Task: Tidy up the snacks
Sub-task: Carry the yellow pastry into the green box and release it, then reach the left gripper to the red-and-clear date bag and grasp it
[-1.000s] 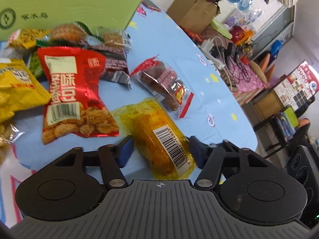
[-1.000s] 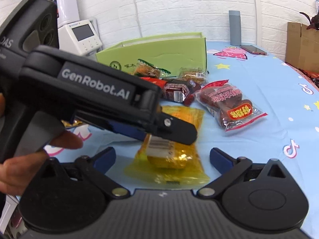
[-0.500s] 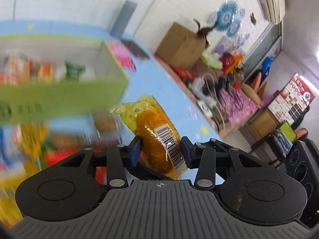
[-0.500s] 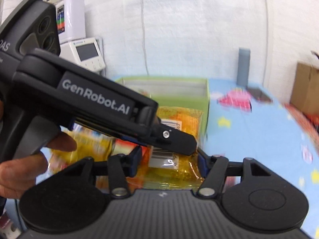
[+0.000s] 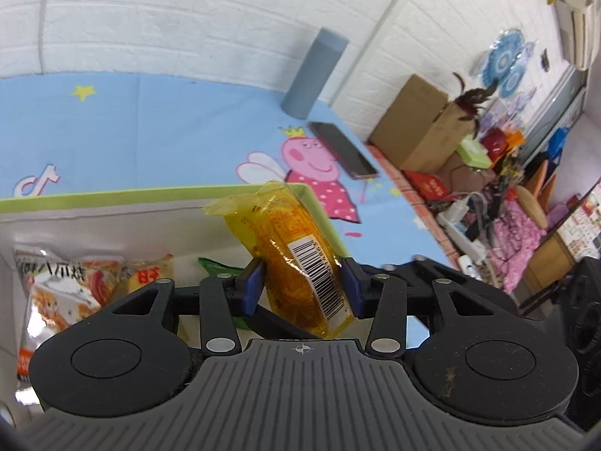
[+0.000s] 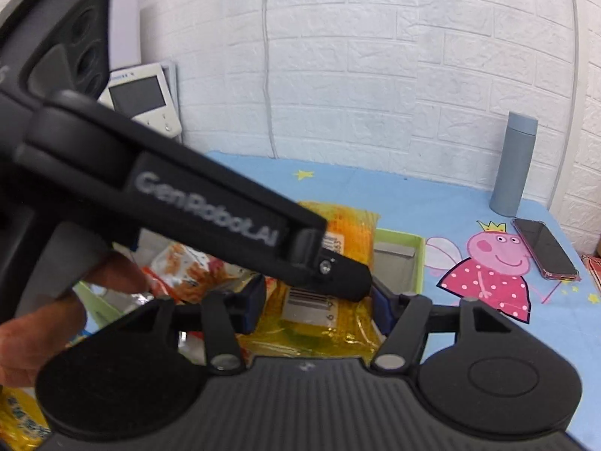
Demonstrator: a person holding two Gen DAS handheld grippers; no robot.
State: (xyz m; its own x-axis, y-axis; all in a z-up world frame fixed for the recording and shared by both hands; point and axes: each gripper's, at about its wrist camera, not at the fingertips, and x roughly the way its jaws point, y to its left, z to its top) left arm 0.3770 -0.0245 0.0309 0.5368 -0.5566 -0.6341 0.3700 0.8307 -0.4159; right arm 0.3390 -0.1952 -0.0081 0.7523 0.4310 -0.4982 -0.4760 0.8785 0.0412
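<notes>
Both hands lifted the yellow snack pack (image 5: 296, 259) off the blue surface (image 5: 150, 127) to the green box (image 5: 124, 197). Left fingers (image 5: 302, 282) and right fingers (image 6: 317, 302) squeeze it but are loosening. Next, drop it gently inside the box below.

left gripper (image 5: 303, 285) jaws opening; right gripper (image 6: 317, 302) jaws opening

Colours & patterns, both wrist views

Snack pack (image 5: 289, 259): translucent yellow-orange w/ white barcode label, black bars, between blue pads (image 5: 252, 287). Box (image 5: 124, 193) ahead: lime-green rim, white inside. Tablecloth (image 5: 150, 120) beyond: light blue w/ yellow stars, pink cartoon pig. Bottle (image 6: 514, 165) far right: grey-blue. Wall (image 6: 357, 56): white brick pattern.
</notes>
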